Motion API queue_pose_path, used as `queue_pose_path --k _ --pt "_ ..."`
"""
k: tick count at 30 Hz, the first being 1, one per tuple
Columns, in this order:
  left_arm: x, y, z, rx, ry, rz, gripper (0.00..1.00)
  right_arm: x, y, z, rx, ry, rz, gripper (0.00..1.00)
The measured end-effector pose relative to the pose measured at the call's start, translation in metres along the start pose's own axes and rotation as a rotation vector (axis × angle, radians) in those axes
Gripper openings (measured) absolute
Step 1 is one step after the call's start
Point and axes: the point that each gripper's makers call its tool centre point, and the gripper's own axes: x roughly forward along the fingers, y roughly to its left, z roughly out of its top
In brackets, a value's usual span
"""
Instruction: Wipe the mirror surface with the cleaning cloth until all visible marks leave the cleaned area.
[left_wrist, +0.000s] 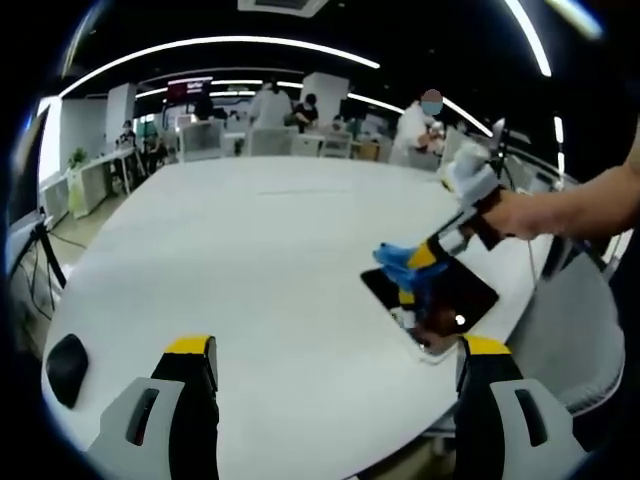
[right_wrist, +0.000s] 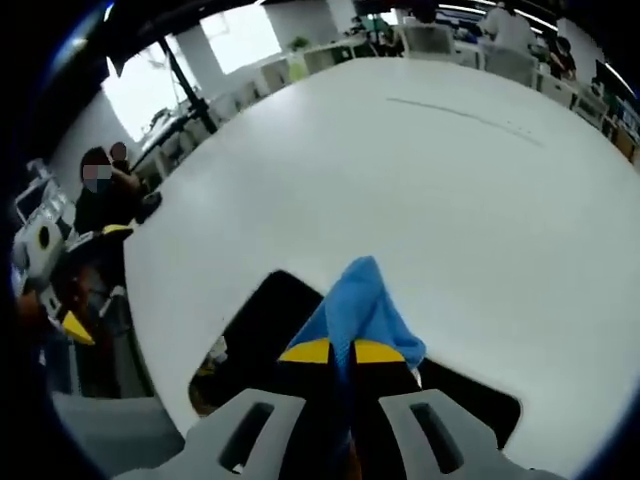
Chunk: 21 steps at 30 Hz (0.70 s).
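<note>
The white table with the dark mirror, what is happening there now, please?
A person is wiping a dark rectangular mirror that lies flat near the edge of the large white table. The right hand-held gripper is shut on a blue cleaning cloth and presses it on the mirror. The left hand-held gripper is open, holds nothing, and hangs over the table.

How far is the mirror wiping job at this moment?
Done: the right tool is shut on the blue cloth and has brought it onto the mirror, which lies flat near the edge of the white table. In hand: the cloth rests on the mirror's surface. Left: I cannot tell whether marks remain, because the dark glass shows only reflections. The left tool is open, apart from the mirror.
</note>
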Motion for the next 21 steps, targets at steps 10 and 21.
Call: queue_pose_path --k 10,21 --pt "-0.007 0.004 -0.001 -0.006 -0.004 0.010 0.99 0.018 0.026 0.018 -0.054 0.016 0.032 0.01" --pt "-0.008 0.008 -0.006 -0.005 0.010 0.017 0.99 0.019 0.027 0.017 -0.069 -0.002 0.030 0.00"
